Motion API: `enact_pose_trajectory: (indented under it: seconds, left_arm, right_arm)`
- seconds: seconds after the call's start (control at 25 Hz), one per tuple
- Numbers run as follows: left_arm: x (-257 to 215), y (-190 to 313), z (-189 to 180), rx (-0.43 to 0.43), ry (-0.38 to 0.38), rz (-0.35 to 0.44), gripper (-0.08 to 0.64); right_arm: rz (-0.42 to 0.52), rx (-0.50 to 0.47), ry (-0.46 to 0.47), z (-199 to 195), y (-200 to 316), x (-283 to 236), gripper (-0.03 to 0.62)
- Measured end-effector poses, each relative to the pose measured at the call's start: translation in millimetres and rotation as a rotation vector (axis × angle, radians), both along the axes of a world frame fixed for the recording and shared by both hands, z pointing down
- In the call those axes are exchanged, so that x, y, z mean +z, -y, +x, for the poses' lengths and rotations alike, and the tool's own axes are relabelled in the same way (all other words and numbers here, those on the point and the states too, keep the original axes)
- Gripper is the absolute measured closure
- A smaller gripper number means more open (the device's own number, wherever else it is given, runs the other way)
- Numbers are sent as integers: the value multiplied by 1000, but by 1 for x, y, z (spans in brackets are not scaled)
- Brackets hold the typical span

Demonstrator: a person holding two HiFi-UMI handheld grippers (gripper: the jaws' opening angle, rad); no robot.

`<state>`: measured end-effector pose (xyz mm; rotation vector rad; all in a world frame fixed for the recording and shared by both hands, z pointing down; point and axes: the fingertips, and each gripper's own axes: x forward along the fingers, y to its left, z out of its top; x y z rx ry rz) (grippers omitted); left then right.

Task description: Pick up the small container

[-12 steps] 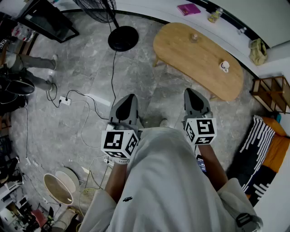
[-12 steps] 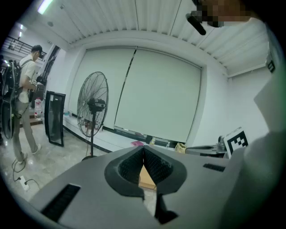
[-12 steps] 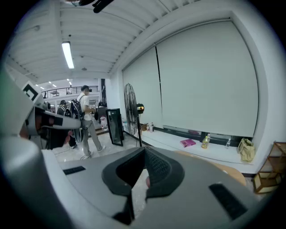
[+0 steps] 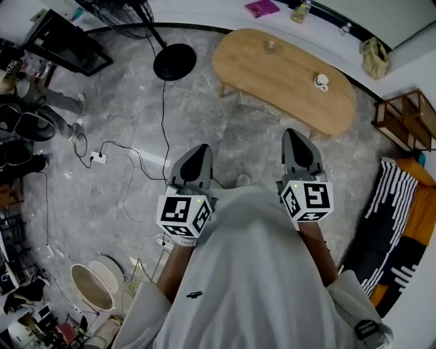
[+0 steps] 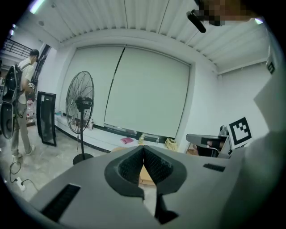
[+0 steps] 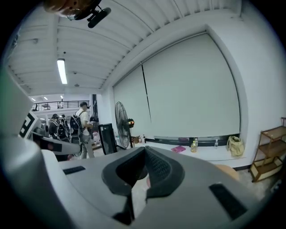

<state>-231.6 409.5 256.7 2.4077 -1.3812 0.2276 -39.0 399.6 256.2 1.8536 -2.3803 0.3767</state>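
Small container is seen as a tiny white, rounded object on the wooden table, toward its right end; finer detail cannot be made out. It is shown only in the head view. The left gripper and right gripper are held short of the table, jaws closed together on nothing. The fan left of the table is shown whole in the gripper views

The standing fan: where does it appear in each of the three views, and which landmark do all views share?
Head view: the standing fan is at the top, left of centre, shown mainly by its round black base.
Left gripper view: at the left, upright, in front of the white ledge.
Right gripper view: left of centre, upright.
Shared landmark: the pink flat item on that ledge, to the right of the fan in all three.
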Motion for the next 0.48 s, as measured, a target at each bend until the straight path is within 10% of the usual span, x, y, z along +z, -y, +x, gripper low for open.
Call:
enact_pose_trajectory:
  seconds: [0.48]
  left_arm:
    - [-14,-14,40,11,48,26,540]
  right_arm:
    - [-50,-34,42,35,-8,20,586]
